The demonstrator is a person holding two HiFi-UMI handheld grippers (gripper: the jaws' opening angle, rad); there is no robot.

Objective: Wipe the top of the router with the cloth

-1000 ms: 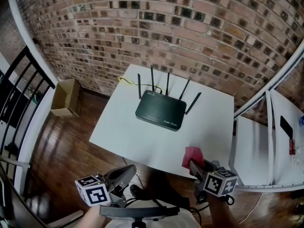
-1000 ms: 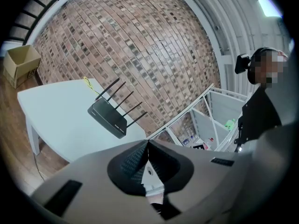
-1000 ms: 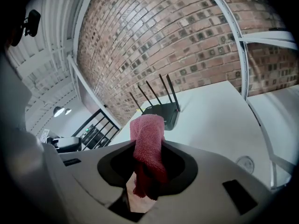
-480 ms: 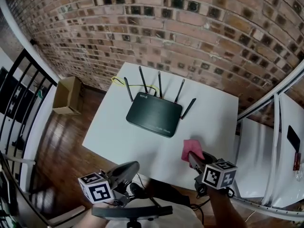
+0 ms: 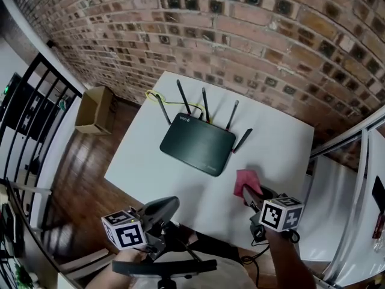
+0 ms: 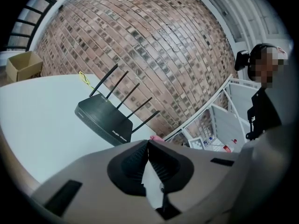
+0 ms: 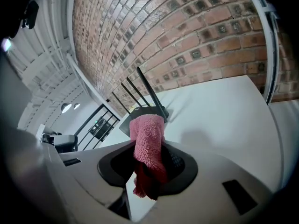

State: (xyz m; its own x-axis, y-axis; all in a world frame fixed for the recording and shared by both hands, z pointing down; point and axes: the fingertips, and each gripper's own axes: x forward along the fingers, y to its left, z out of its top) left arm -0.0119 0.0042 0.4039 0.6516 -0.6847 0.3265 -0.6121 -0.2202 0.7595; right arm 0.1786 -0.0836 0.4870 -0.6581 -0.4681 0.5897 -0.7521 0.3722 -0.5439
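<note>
Head view: the router lies on the white table, antennas toward the brick wall. Your right gripper carries the pink cloth near the table's front edge, apart from the router.
Left gripper view: your left gripper has its jaws together, empty.
Right gripper view: jaws clamped on the cloth.

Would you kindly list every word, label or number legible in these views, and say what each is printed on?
"WiFi 6": pale print on the router top, by the antennas, barely legible in the head view.
Print near the router's front edge: too small to read.
Marker cubes on the left tool and right tool: square patterns only, no letters.
Cloth in the right tool: no print.
</note>
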